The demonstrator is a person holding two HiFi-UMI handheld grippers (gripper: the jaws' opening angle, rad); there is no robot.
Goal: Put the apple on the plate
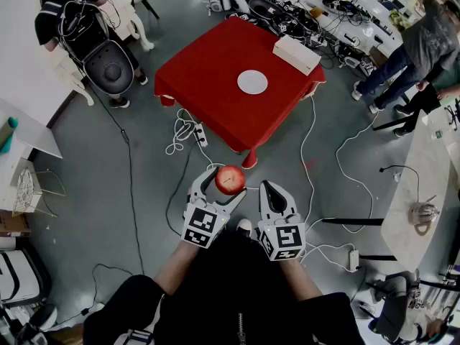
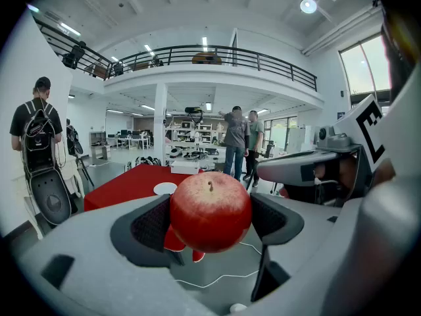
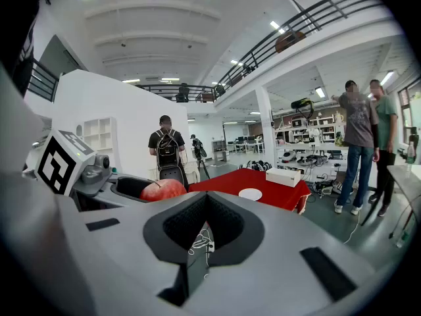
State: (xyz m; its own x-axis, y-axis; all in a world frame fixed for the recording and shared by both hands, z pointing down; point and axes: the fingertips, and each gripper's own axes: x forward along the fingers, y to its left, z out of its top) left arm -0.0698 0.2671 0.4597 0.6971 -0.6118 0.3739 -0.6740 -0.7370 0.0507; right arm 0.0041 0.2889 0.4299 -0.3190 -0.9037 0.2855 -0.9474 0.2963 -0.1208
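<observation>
A red apple [image 1: 230, 180] is clamped between the jaws of my left gripper [image 1: 224, 184], held in the air over the grey floor; in the left gripper view the apple [image 2: 210, 210] fills the gap between both dark pads. My right gripper [image 1: 274, 196] hangs just to its right, jaws together with nothing in them; from the right gripper view the apple [image 3: 162, 190] shows to the left. The white round plate [image 1: 252, 82] lies on the red-covered table [image 1: 208, 85] some way ahead, also seen as the plate [image 2: 165, 188] and the plate [image 3: 250, 193].
A white box [image 1: 296, 54] sits at the table's far right corner. White cables and a power strip [image 1: 200, 134] trail across the floor between me and the table. A person with a backpack [image 1: 72, 16] stands far left, others [image 1: 424, 42] at the right near cluttered desks.
</observation>
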